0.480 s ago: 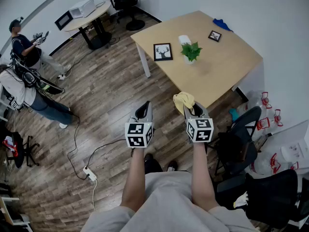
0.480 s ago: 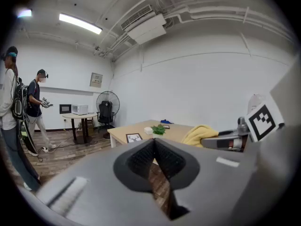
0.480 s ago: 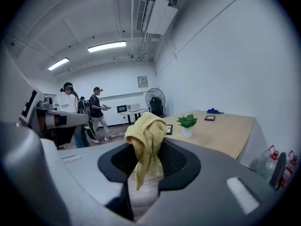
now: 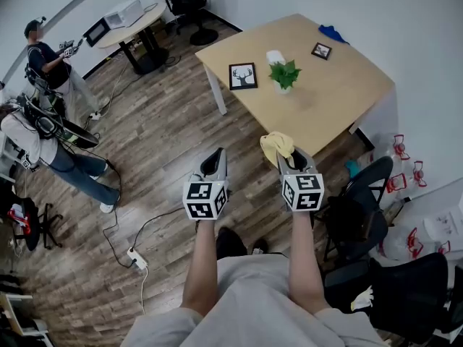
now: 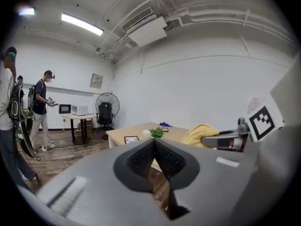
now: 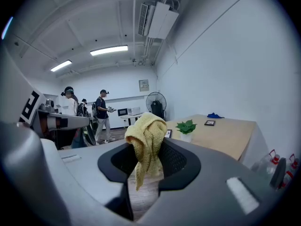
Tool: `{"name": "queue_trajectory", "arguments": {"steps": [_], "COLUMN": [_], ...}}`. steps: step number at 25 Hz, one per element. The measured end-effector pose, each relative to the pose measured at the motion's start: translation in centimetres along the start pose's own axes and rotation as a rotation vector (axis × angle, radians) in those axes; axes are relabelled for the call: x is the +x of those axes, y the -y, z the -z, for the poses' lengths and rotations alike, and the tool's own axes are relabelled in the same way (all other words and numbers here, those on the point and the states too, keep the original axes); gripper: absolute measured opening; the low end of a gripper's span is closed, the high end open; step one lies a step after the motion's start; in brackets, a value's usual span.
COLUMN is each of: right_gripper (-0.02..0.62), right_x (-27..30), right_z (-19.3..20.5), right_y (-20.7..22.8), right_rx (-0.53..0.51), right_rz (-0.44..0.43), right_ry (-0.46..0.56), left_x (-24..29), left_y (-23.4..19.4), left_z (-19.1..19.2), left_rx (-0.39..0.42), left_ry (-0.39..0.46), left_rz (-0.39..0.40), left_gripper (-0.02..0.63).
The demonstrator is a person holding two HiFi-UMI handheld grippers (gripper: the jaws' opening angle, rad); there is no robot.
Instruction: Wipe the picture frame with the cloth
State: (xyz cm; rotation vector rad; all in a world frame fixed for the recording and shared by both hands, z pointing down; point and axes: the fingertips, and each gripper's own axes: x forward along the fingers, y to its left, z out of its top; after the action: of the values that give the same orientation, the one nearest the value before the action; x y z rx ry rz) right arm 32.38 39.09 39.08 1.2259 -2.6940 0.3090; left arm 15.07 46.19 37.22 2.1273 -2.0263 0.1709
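A black picture frame [image 4: 244, 76] with a deer print lies on the wooden table [image 4: 340, 100] near its left edge; it also shows far off as the picture frame [image 5: 131, 139]. A yellow cloth [image 4: 276, 147] hangs bunched from my right gripper [image 4: 286, 159], which is shut on it; the cloth [image 6: 146, 142] droops between the jaws. My left gripper [image 4: 214, 162] is shut with nothing in it, its jaws [image 5: 154, 145] meeting at the tips. Both grippers hover over the floor short of the table.
A small potted plant [image 4: 284, 74] and a white cup stand beside the frame. A second small frame [image 4: 322, 51] and a blue cloth [image 4: 332, 33] lie at the table's far side. Black chairs [image 4: 362, 215] crowd the right. Two people [image 4: 51, 71] stand at left near cables.
Both grippers have shifted slightly, the right one a little right and down in view. The people at left have walked a step.
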Motion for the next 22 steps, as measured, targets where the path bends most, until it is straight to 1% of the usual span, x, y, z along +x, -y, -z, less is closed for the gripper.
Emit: {"name": "queue_trajectory", "arguments": {"steps": [5,9,11,15,18,22], "right_gripper": [0.118,0.118,0.118,0.118,0.118,0.118], "right_x": [0.0,1.1,2.0,5.0,7.7,11.5], "right_z": [-1.3,-1.7,-1.8,-2.3,-2.6,-3.1], "right_y": [0.1,-0.9,-0.8,-0.7,-0.7,-0.1], "right_rx": [0.03,0.017,0.021,0.046,0.085,0.088], "right_rz": [-0.032,-0.057,-0.057,-0.06,-0.087,-0.084], "right_ry": [0.048,0.048,0.049,0.054,0.061,0.052], "left_x": [-0.3,-0.3,0.2,1.9,3.8,6.8], "left_y": [-0.8,-3.1,-4.2,-6.8,-9.0,-12.1], "left_z": [-0.2,-0.4,-0.5,-1.2,-1.6,-2.7], "left_rx": [0.009,-0.037,-0.04,-0.026,-0.049,-0.067], "left_ry": [-0.003,0.007,0.006,0.008,0.002,0.003], "left_rz": [-0.019,-0.046,-0.054,-0.059,-0.058,-0.052], "left_gripper": [0.052,0.052,0.052,0.052,0.052,0.052]}}
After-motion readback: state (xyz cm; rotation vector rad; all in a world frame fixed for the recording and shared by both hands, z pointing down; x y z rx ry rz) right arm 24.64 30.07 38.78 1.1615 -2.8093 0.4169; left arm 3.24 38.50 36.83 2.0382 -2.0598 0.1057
